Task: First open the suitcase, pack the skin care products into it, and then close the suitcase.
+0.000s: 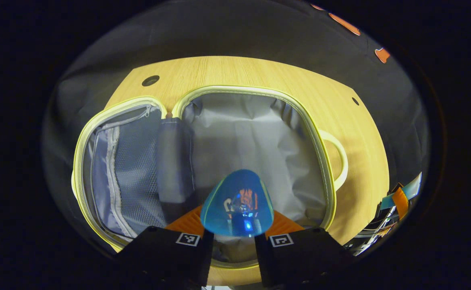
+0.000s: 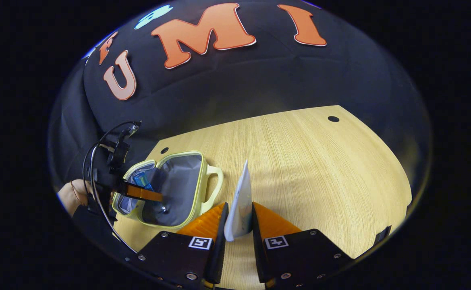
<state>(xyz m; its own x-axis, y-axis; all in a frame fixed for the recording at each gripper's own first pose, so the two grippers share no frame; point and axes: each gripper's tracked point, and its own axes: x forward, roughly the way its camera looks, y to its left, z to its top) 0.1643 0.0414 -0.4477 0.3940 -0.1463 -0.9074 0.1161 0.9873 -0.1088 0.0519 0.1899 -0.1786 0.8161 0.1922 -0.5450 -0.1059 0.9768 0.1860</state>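
Note:
A pale yellow suitcase (image 1: 324,161) lies open on the wooden table, showing grey lining. Its left half has a zipped mesh pocket (image 1: 134,169); its right half is bare lining (image 1: 243,137). My left gripper (image 1: 237,220) is shut on a translucent blue bottle (image 1: 237,205), seen end-on above the right half. In the right gripper view the suitcase (image 2: 209,177) is at the left, with the left gripper (image 2: 146,194) and the blue bottle (image 2: 140,179) over it. My right gripper (image 2: 239,210) is shut on a flat white tube (image 2: 241,193), held edge-on above the table beside the suitcase handle (image 2: 218,181).
The wooden table (image 2: 320,173) stretches wide to the right of the suitcase, with small round holes (image 2: 333,119) near its far corners. A hand (image 2: 72,197) and cables sit behind the left gripper. The black cloth wall encloses the table.

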